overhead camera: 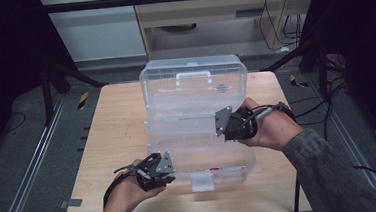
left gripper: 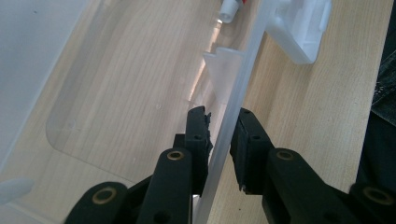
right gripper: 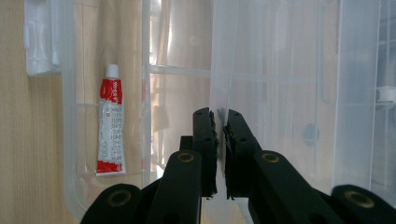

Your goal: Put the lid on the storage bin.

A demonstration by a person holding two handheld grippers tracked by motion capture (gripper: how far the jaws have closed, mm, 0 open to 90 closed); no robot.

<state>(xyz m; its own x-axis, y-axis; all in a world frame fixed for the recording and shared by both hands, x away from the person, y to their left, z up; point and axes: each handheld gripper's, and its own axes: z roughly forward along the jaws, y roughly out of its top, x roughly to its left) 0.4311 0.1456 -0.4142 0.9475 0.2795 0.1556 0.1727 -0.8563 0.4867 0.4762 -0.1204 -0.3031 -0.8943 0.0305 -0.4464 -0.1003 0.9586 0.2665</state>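
Note:
A clear plastic storage box (overhead camera: 194, 85) stands open on the wooden table (overhead camera: 118, 141), its lid upright at the back. My left gripper (overhead camera: 173, 176) is at the front left corner of the base. In the left gripper view its jaws straddle the front wall (left gripper: 233, 88), and my left gripper (left gripper: 222, 122) is shut on it. My right gripper (overhead camera: 219, 128) reaches in from the right at the middle tier. It (right gripper: 220, 116) is shut on a thin clear wall (right gripper: 219, 56) there. A red and white tube (right gripper: 111, 126) lies in the base, along the front wall (overhead camera: 226, 169).
The box's white front latch (overhead camera: 203, 181) hangs over the table near the front edge. Black frame legs (overhead camera: 49, 85) stand at both back corners. Cables (overhead camera: 326, 111) trail on the floor to the right. A wooden cabinet (overhead camera: 209, 14) stands behind the table.

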